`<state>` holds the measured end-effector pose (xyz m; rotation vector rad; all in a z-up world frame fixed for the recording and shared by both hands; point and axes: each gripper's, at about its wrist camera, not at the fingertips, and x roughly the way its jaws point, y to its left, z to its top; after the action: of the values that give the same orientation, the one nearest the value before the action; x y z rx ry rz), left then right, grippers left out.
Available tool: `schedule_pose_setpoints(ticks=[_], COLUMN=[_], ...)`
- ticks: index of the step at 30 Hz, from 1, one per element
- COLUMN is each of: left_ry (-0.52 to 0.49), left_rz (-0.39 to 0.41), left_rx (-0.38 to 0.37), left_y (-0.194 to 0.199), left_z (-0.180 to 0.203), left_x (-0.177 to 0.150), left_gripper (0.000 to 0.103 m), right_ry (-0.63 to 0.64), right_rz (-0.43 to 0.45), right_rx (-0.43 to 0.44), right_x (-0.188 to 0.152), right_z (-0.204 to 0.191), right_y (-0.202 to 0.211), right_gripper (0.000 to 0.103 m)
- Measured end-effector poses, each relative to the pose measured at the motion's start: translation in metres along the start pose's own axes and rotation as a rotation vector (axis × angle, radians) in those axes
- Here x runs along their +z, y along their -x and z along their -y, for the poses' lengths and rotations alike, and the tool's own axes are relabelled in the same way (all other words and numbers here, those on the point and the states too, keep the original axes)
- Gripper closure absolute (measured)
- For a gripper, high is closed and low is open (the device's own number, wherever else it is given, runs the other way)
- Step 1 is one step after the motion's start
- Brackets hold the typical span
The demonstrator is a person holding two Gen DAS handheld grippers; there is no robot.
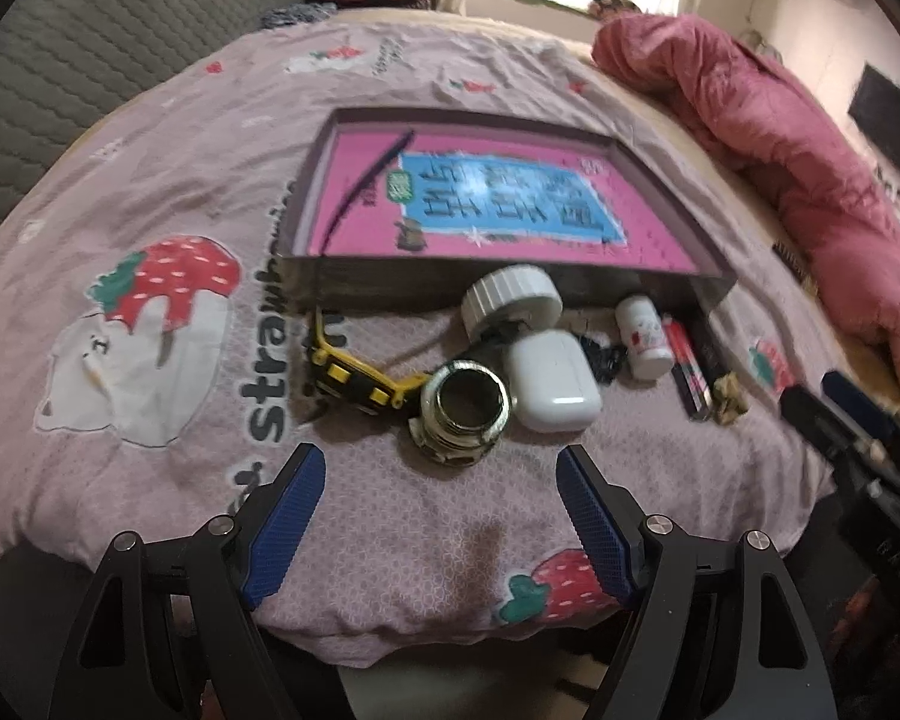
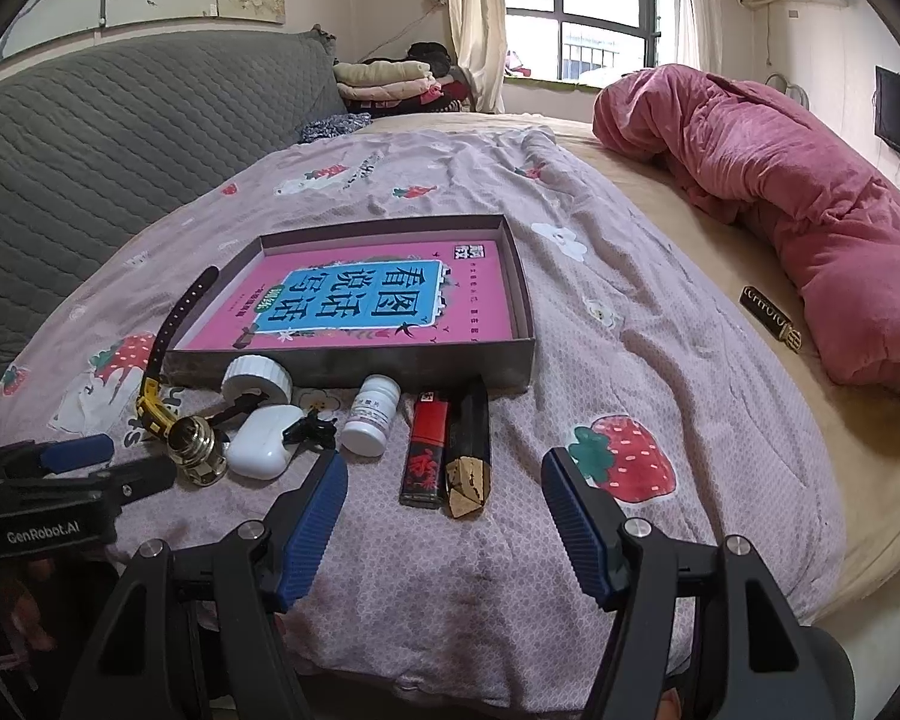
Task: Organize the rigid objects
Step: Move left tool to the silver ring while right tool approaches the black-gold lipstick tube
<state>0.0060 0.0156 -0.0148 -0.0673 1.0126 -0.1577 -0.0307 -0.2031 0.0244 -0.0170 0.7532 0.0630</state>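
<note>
Across the lower half of both frames: I see my two tools hovering over the bed [image 2: 660, 276], neither one touching anything
Left hand-held gripper [image 1: 438, 474]: released, blue pads spread wide, lined up just short of the brass fitting [image 1: 459, 411] at centre frame; I read that as my likely first pick
Right hand-held gripper [image 2: 444, 480]: released too, nothing between the pads, aimed at the red lighter [image 2: 429, 450] and the black-and-gold case [image 2: 469, 456] lying side by side
Tray [image 2: 525, 294]: shallow box in mid frame, pink book [image 2: 360, 300] flat inside; I judge it the collecting place, which would explain why the small things sit in a row along its near wall
Row of things: white cap [image 2: 257, 379] touching the tray wall, yellow watch [image 1: 354, 381] with its strap leaning up over the tray's lower left corner, earbud case [image 1: 552, 381] against the fitting, small white bottle [image 2: 372, 423] upright, a black clip [image 2: 312, 432] between case and bottle
Progress: none of the row is in the tray yet, by my estimate
Only the right view shows: a dark patterned bar [image 2: 771, 318] lying well apart at right, near the pink quilt [image 2: 780, 180], and the book's lettering sharply
Only the left view shows: straight down the fitting's open bore, though that frame is blurred
</note>
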Motion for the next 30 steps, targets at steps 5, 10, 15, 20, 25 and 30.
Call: schedule_pose_setpoints(ticks=[5,10,15,20,25,30], left_ry=[-0.007,0.000,0.016,0.027,0.037,0.045], left_rz=[-0.023,-0.038,-0.042,-0.036,-0.029,-0.024], left_rx=[-0.046,-0.077,-0.094,-0.107,-0.110,-0.133], left_y=[-0.012,-0.019,-0.026,-0.032,-0.038,-0.044], left_z=[0.005,0.007,0.004,0.002,0.001,-0.001], left_x=[-0.002,-0.001,0.001,0.007,0.011,0.016], left_gripper=[0.036,0.058,0.068,0.072,0.073,0.073], right_ry=[-0.014,-0.038,-0.050,-0.049,-0.048,-0.045], right_rz=[-0.007,-0.014,-0.016,-0.030,-0.057,-0.092], right_rx=[-0.009,-0.018,-0.025,-0.027,-0.037,-0.055], right_x=[-0.001,-0.001,0.000,0.000,-0.001,0.000], right_z=[0.006,0.014,0.019,0.021,0.022,0.023], right_y=[-0.007,-0.013,-0.018,-0.026,-0.038,-0.053], right_gripper=[0.037,0.037,0.037,0.037,0.037,0.037])
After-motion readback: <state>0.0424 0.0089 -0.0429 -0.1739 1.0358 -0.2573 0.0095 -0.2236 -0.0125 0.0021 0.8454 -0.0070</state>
